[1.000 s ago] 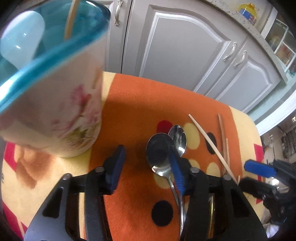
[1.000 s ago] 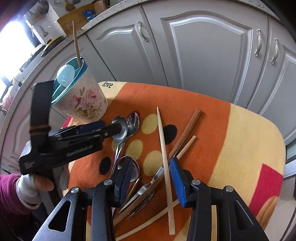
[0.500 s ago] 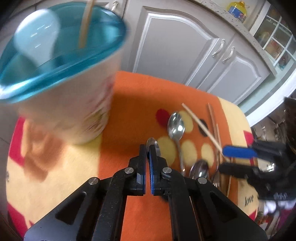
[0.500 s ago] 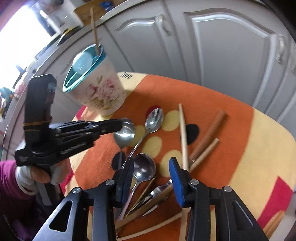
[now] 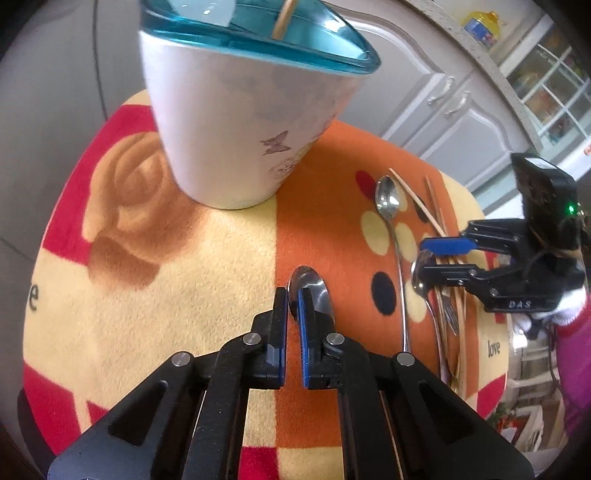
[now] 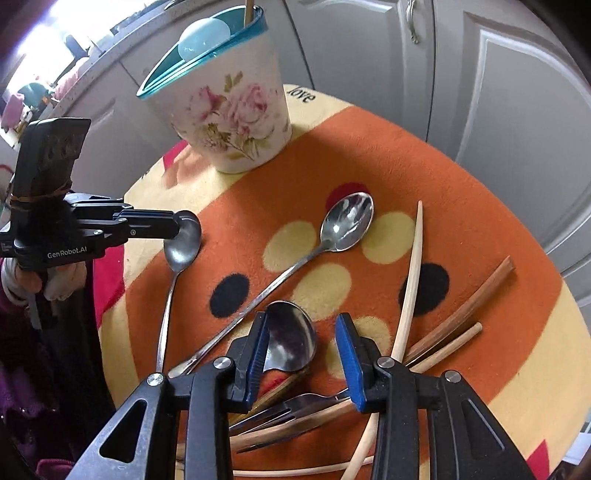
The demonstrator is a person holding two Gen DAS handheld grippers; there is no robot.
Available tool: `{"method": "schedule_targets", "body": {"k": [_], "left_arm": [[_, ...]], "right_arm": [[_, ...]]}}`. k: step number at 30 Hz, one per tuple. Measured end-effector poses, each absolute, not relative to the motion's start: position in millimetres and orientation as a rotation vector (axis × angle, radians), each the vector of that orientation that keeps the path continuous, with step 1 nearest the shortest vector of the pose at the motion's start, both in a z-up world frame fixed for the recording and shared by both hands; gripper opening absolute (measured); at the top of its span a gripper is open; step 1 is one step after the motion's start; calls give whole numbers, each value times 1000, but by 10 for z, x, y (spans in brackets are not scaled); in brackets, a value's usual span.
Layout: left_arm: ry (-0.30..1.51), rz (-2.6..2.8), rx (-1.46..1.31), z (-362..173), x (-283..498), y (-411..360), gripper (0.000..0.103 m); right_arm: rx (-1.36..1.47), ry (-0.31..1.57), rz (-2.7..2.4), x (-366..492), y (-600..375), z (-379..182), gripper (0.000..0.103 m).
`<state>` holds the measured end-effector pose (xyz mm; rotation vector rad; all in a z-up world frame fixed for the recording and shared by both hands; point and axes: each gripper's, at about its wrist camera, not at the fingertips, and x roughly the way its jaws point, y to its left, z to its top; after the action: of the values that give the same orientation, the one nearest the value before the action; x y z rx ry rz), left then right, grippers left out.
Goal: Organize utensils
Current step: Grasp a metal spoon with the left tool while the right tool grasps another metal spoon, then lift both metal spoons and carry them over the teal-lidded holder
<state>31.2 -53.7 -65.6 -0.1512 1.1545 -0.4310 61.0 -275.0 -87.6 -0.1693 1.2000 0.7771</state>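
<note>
A floral cup with a teal rim (image 6: 236, 110) stands at the far side of the table, also in the left wrist view (image 5: 243, 110); it holds a pale blue spoon (image 6: 203, 31) and a chopstick. My left gripper (image 5: 293, 295) is shut on the bowl of a steel spoon (image 5: 312, 291), lifted at the table's left side (image 6: 183, 236). My right gripper (image 6: 303, 332) is open over another spoon bowl (image 6: 290, 336). A third spoon (image 6: 343, 221) lies flat nearby.
A pile of chopsticks (image 6: 458, 317), a pale chopstick (image 6: 410, 273) and a fork (image 6: 295, 406) lies on the orange patterned cloth (image 6: 369, 166). Grey cabinet doors (image 6: 498, 92) stand behind the table.
My left gripper has shut on the spoon bowl and carried it left, away from the other spoons. My right gripper has moved forward over the pile, staying open.
</note>
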Motion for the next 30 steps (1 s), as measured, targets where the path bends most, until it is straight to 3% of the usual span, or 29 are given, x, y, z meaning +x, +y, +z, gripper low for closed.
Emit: {"method": "schedule_targets", "body": {"k": [2,3,10,12,13,14,18,30], "left_arm": [[1155,-458,-159,-657,326,-527,36],[1156,-464,-168,-657,339,-528,40],[1200,-498,-117,-729,440,-629,40],[1187,-508,-90,-725,440,-664,37],[1187,-511,-57,-731,444,-705,16],[1188,-511,-39,-740,453,-736,10],[1175,-524,-40,-684,450,-786,6],[1027,-531,-79,43,216,-521,1]], "right_arm": [[-149,1206,796,641,-2761,-885,37],[-144,1210,805,654,-2762,-888,35],[-83,1233,864,710,-2820,-925,25],[-98,1231,858,701,-2817,-929,14],[-104,1229,853,692,-2813,-928,12],[-106,1227,849,674,-2810,-919,10],[-151,1194,818,576,-2761,-816,4],[-151,1021,717,245,-2810,-144,3]]}}
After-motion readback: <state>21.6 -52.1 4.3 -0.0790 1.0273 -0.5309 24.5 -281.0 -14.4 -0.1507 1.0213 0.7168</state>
